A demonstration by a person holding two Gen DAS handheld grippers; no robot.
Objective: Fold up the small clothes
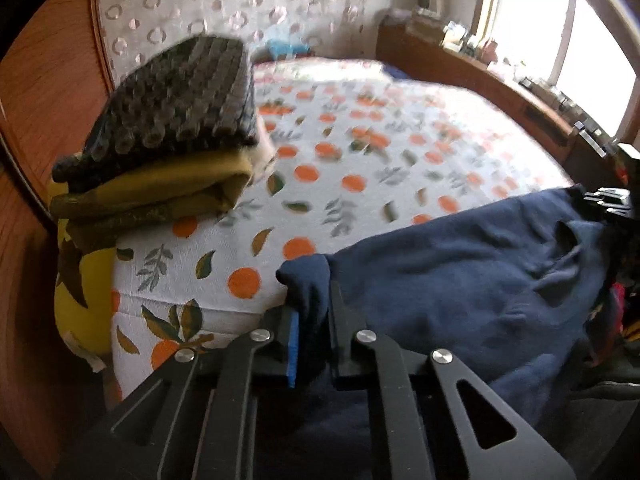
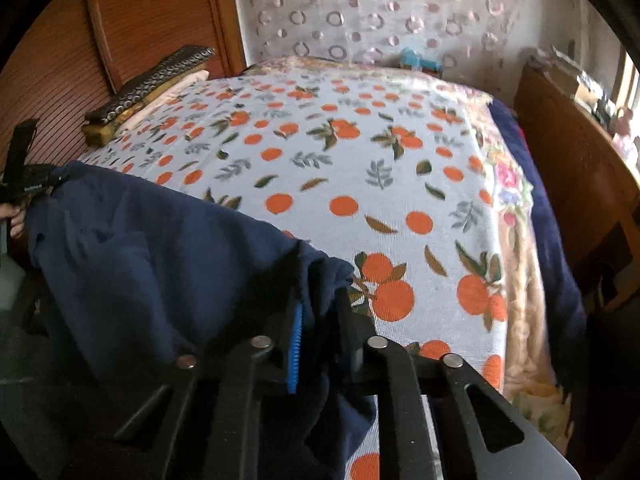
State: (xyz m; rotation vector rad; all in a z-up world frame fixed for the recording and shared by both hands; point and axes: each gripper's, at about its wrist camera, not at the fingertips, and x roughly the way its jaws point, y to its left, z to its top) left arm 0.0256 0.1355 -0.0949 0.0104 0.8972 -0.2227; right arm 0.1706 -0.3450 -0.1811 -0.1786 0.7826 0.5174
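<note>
Two tongs are holding one navy garment [image 1: 460, 280] between them, stretched over the near edge of the bed [image 1: 360, 152]. My left tongs [image 1: 314, 308] are pinching a bunched corner of the cloth between their narrowed fingers, and my right tongs [image 2: 320, 300] are clamping the opposite corner the same way. The fabric is sagging in soft folds between the two grips. A stack of folded clothes [image 1: 168, 128], dark knit on top of mustard, is sitting at the far left edge of the orange-printed bedsheet [image 2: 340, 160].

Both wrist views low, close, slightly blurred, sharing the bed [image 1: 360, 152] [image 2: 320, 168]
</note>
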